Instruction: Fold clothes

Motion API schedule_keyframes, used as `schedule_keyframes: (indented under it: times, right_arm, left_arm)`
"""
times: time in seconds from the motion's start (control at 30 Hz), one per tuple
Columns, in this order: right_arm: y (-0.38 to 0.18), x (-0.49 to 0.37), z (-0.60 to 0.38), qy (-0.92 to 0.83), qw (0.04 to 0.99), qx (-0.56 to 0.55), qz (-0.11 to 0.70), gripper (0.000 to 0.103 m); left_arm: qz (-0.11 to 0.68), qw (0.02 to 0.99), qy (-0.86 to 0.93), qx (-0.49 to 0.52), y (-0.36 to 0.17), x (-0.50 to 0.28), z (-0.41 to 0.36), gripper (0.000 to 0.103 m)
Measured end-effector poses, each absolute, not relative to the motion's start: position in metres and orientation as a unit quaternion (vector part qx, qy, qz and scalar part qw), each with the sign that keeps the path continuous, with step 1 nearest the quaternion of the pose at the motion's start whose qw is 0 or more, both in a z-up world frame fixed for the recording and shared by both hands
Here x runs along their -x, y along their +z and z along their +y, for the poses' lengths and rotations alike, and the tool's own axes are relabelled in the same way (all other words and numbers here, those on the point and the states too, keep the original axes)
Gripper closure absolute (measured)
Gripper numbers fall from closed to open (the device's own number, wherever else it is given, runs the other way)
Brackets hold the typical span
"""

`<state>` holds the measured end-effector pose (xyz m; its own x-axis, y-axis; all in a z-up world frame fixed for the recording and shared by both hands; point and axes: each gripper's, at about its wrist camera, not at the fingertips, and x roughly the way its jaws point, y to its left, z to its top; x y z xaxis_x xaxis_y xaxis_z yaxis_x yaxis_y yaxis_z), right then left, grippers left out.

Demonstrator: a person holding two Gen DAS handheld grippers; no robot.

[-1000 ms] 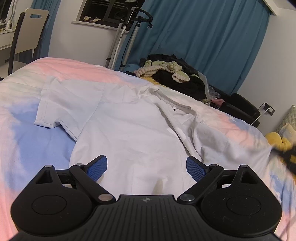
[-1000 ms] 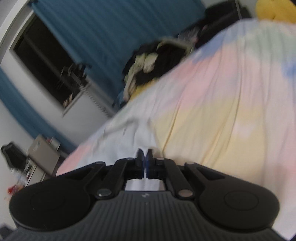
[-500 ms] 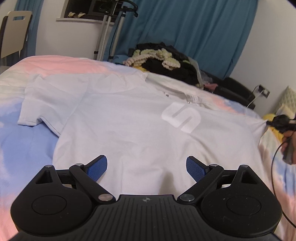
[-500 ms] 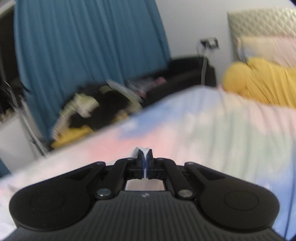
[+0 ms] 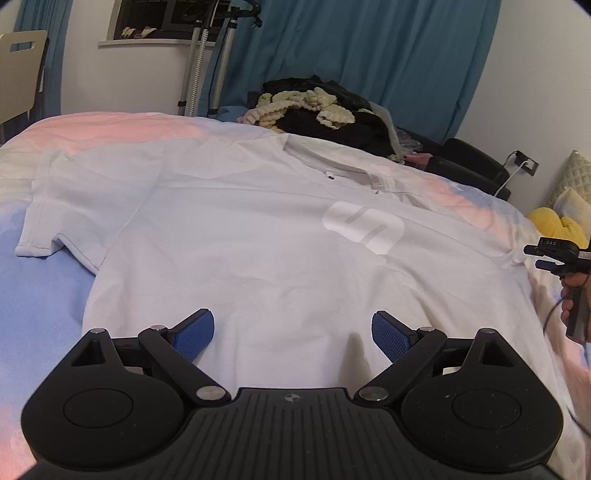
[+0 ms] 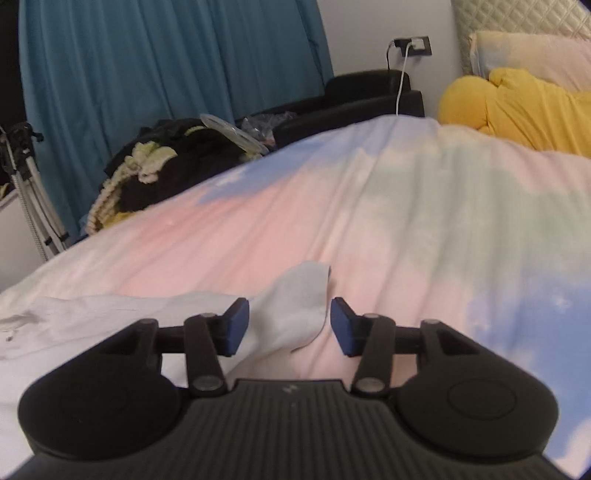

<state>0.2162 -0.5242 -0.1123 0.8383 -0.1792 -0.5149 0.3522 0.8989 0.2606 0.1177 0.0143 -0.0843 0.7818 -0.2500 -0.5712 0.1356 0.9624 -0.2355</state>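
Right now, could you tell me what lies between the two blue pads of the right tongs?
In the right wrist view, the white T-shirt's sleeve tip lies loose between the open right tongs, neither pad clamping it, resting on the pastel bedspread.

A wide bed with a pastel pink, blue and pale green cloud-print cover (image 5: 110, 127) fills the room's middle. Behind it hang long teal curtains (image 5: 369, 55) against a white wall (image 5: 92, 81), with a dark window above a white sill (image 5: 155, 22). A metal garment-steamer stand (image 5: 195, 62) rises beside the curtains, and a beige chair with a slotted back (image 5: 22, 74) sits at the far left. A heap of black and pale green knitted clothes (image 5: 317, 107) lies past the bed, next to a black armchair (image 6: 351, 99). A wall socket with a white cable (image 6: 412, 44) sits near a quilted cream headboard (image 6: 524, 18), a pastel pillow (image 6: 532, 55) and a yellow plush cushion (image 6: 509, 107).
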Motion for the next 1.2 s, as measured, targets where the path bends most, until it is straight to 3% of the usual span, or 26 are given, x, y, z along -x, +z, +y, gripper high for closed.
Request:
schedule_keyframes:
  times: [0.27,0.37,0.53,0.73,0.97,1.07,1.13,1.2]
  right_arm:
    - [-0.043,-0.082,-0.459,-0.079,0.94,-0.241,0.229,0.053]
    - [-0.028,-0.034,-0.431,-0.027,0.928,-0.259,0.266,0.053]
    - [-0.041,-0.003,-0.388,0.081,0.891,-0.165,0.415,0.053]
    - [-0.055,0.008,-0.37,0.175,0.815,-0.041,0.551,0.051]
    - [-0.087,0.004,-0.349,0.202,0.764,0.049,0.611,0.052]
    - [-0.083,0.003,-0.334,0.212,0.76,0.079,0.609,0.069]
    - [-0.076,0.007,-0.327,0.211,0.762,0.101,0.604,0.089]
    - [-0.068,0.012,-0.324,0.207,0.768,0.111,0.595,0.098]
  left_arm:
    - [0.262,0.947,-0.171,0.067,-0.057,-0.074,0.0,0.009]
    - [0.246,0.95,-0.186,0.053,-0.047,-0.055,-0.004,0.009]
    - [0.246,0.951,-0.179,0.048,-0.034,-0.03,0.007,0.009]
    - [0.339,0.932,-0.107,0.066,-0.032,-0.011,0.061,0.009]
    - [0.489,0.859,-0.117,0.094,-0.042,-0.019,0.09,0.009]
    - [0.553,0.82,-0.114,0.097,-0.058,-0.019,0.084,0.009]
    - [0.578,0.797,-0.13,0.114,-0.065,-0.012,0.077,0.009]
    - [0.6,0.775,-0.14,0.137,-0.073,-0.005,0.07,0.01]
